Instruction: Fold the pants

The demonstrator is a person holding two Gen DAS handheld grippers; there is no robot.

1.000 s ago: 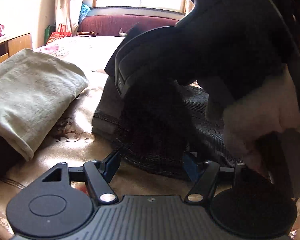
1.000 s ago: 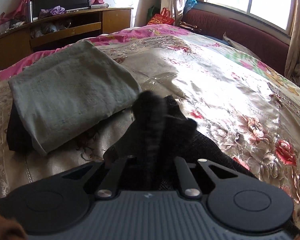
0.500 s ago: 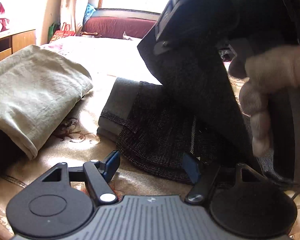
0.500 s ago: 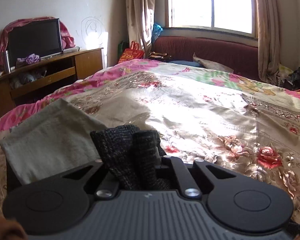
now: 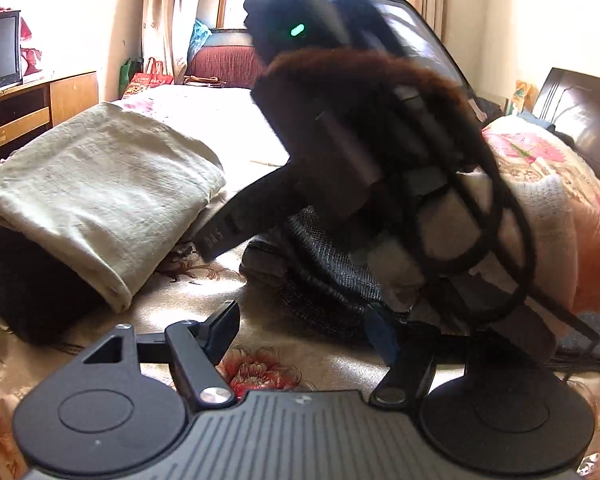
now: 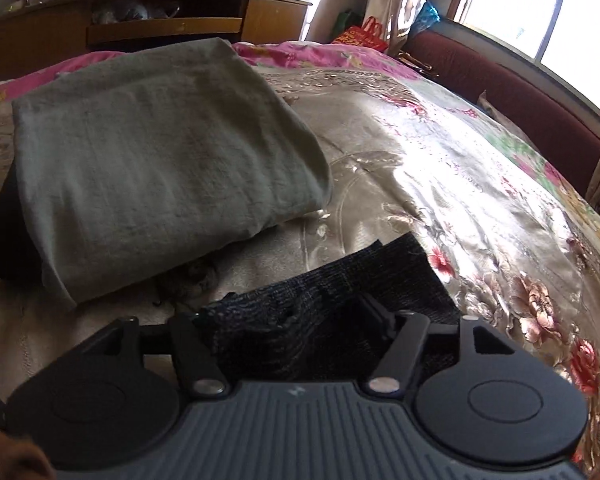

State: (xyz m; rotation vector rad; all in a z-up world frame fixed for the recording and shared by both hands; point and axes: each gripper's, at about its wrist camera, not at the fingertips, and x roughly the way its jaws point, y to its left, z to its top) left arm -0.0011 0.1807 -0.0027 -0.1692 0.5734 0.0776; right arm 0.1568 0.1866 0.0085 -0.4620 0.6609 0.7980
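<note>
Right wrist view: dark pants (image 6: 320, 320) lie between the right hand-held gripper's (image 6: 300, 332) spread fingers, unclamped.

The pants (image 6: 332, 312) are dark charcoal with a fine woven fleck. To their left, the folded cloth (image 6: 160, 168) is pale grey-green above a black garment (image 6: 8, 236). The bedspread (image 6: 440, 184) is shiny beige-gold with red and pink flowers. Far off, the sofa (image 6: 512, 92) is maroon and the cabinet (image 6: 160, 24) is brown wood.
</note>
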